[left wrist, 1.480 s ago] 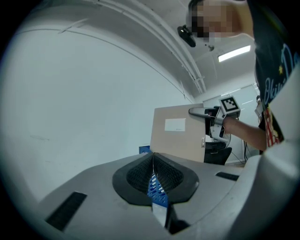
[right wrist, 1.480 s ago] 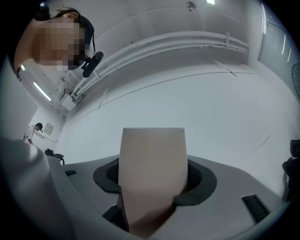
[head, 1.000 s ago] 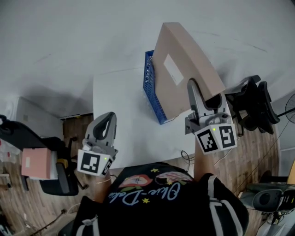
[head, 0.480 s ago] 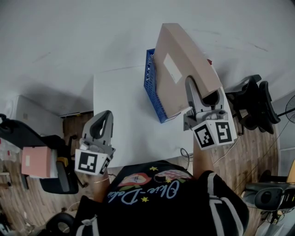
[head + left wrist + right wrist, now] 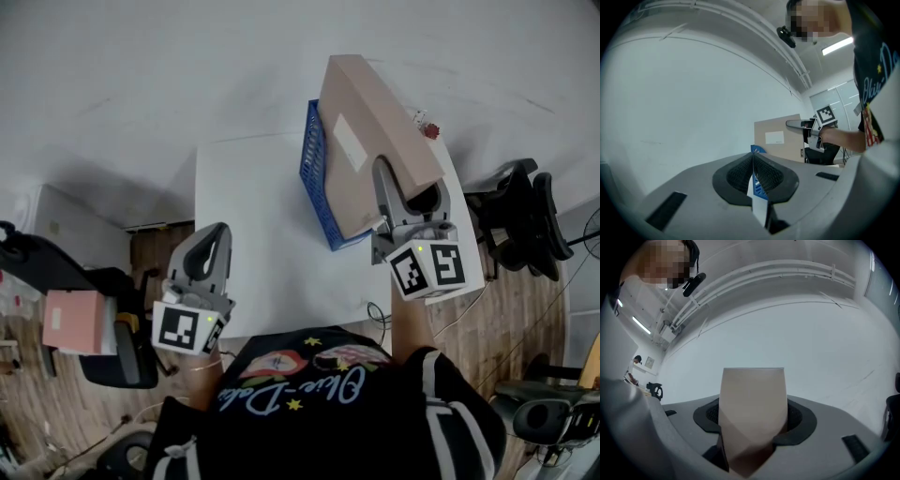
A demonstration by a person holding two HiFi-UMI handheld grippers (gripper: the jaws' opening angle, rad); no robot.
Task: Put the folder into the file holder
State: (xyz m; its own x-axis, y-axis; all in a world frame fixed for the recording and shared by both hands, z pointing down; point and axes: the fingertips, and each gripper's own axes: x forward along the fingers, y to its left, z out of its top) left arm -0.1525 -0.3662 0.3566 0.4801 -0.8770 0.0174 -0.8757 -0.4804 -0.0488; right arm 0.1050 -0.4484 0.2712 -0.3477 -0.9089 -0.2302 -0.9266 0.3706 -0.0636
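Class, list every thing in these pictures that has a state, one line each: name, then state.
File holder, standing on the table.
Folder, closed, raised and tilted over the file holder; whether its lower end is inside cannot be told.
Right tongs, shut on the folder.
Left tongs, shut, holding nothing.

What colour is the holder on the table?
Blue, with a grid of small holes. The holder shows best in the head view.
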